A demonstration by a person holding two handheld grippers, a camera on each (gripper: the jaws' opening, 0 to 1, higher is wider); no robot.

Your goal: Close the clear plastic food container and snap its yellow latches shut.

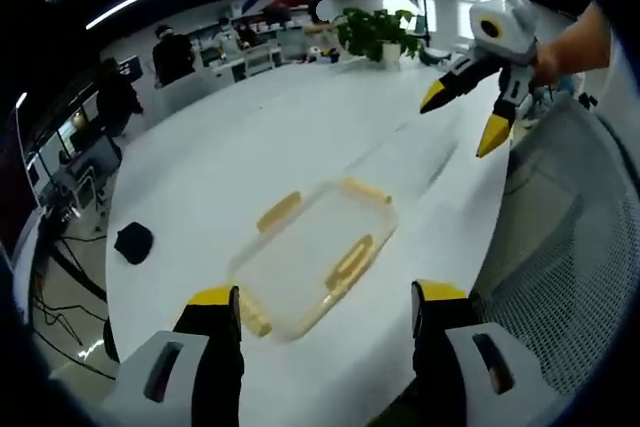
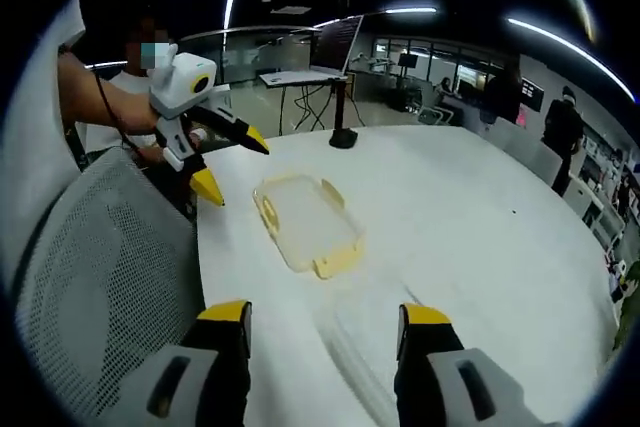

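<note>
Yellow-tipped black jaws of the left gripper (image 1: 325, 312) stand spread and empty at the bottom of the left gripper view; the right gripper (image 2: 322, 332) likewise gapes, holding nothing. Between them, mid-frame, lies the clear, flat, rounded-rectangular plastic food container (image 1: 312, 257) with yellow latches (image 1: 350, 259), on a smooth white table (image 1: 230, 157). Grey mesh chair (image 2: 90, 257) lower left; dim office behind.
</note>
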